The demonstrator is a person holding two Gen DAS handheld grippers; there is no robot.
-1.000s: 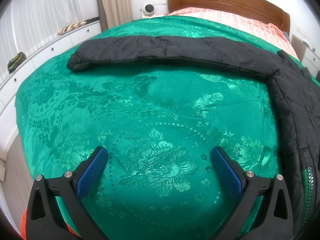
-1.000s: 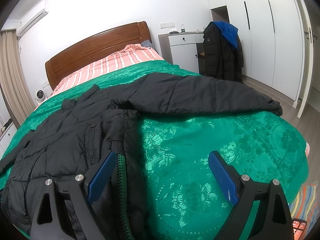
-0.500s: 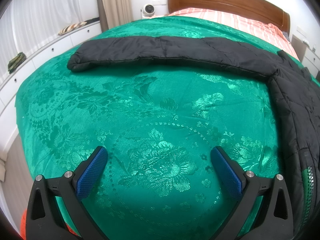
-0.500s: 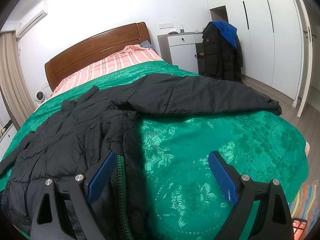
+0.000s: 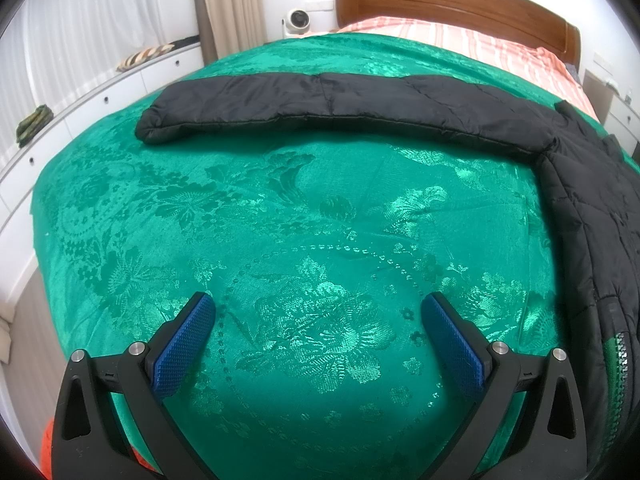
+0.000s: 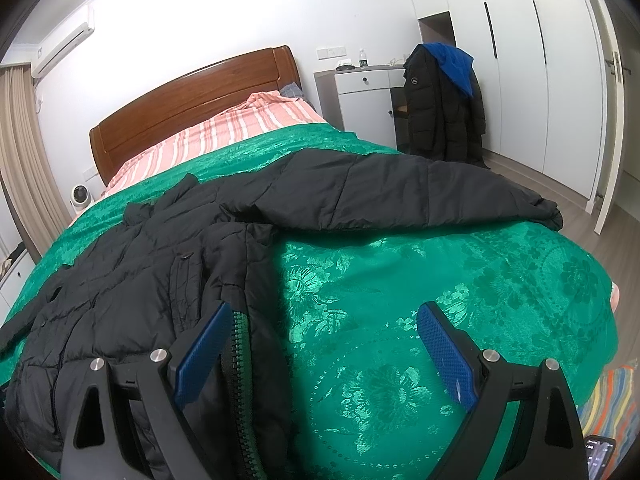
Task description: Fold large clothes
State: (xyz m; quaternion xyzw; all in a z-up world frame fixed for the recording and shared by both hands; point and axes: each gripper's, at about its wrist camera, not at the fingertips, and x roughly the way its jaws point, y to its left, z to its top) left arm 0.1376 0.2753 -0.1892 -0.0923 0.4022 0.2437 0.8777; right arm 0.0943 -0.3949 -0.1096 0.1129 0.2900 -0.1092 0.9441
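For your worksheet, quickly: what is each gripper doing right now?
Left gripper: open, holding nothing.
Right gripper: open, holding nothing.

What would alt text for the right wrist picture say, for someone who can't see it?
A black padded jacket lies spread on a green bedspread, one sleeve stretched out toward the bed's far side. The right gripper is open and empty, its blue pads near the jacket's zipper edge. Behind stand a wooden headboard and white wardrobes.

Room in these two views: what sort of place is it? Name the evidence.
A home bedroom: a bed with a wooden headboard, a green bedspread under a black padded coat, and tall white wardrobes.
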